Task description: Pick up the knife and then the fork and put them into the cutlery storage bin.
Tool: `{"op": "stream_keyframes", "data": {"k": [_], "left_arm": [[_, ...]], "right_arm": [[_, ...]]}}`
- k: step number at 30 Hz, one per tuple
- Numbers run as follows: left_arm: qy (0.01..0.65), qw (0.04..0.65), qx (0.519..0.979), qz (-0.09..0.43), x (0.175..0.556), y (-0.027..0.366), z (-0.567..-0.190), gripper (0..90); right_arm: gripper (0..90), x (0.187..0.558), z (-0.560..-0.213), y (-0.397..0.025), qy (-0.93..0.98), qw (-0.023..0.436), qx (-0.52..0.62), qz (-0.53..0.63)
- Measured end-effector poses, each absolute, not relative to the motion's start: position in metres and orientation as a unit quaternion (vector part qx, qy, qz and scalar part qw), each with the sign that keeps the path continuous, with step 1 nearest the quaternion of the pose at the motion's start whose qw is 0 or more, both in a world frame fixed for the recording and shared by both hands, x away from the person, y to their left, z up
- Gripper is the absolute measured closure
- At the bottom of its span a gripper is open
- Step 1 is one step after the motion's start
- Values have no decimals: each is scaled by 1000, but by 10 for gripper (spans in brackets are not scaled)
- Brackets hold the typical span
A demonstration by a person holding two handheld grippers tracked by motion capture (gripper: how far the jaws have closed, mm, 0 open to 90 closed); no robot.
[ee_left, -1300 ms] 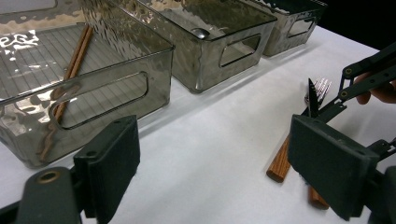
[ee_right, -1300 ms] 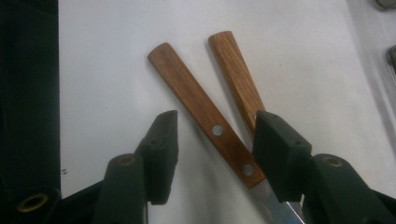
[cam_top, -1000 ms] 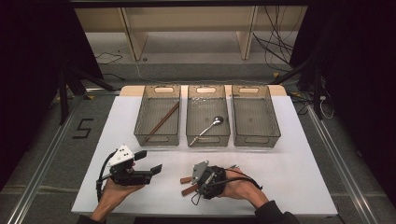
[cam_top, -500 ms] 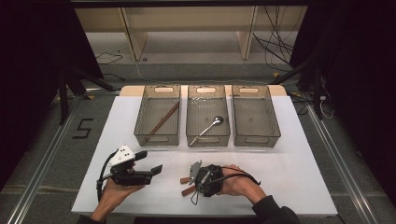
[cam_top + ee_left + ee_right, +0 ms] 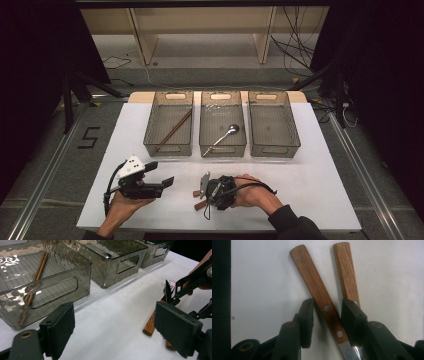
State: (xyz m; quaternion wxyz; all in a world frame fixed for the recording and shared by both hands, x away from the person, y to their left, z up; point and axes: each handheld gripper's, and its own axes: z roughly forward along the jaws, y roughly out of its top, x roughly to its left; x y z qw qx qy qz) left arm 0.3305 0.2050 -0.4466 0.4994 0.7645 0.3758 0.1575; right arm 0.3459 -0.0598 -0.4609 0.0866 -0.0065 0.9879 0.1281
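Since the earlier high-view frames the right gripper has shifted a little toward 9 o'clock and settled low over two wooden-handled utensils near the table's front edge; left gripper unchanged in place.

Right gripper view: two wooden handles lie crossed in a V on the white table, metal ends toward the camera. Jaws straddle the left-hand, riveted handle, one pad at either side, partly parted, a gap showing on the left side; no grip made yet, as far as I can judge. The second handle lies just beside, under the right jaw's edge. Left gripper view shows fork tines on one of these pieces.

Left gripper: held off the table at 8 o'clock, jaws wide apart, holding nothing.

Three clear bins stand in a row at 12 o'clock: left bin holds chopsticks, middle bin holds a spoon, right bin looks empty.

Judgement: sorting of cutlery by type seems part done; two pieces placed, two wooden-handled pieces left on the table. Pickup just beginning.
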Motion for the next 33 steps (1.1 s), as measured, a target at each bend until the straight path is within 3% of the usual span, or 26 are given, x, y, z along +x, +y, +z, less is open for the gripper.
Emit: {"op": "stream_keyframes", "data": {"k": [13,33], "left_arm": [[376,499,765,157,330,205,-447,169],[375,498,766,159,330,205,-446,170]], "right_arm": [[639,352,-460,-59,990,68,1,125],[769,344,-460,-57,991,65,-12,119]]}}
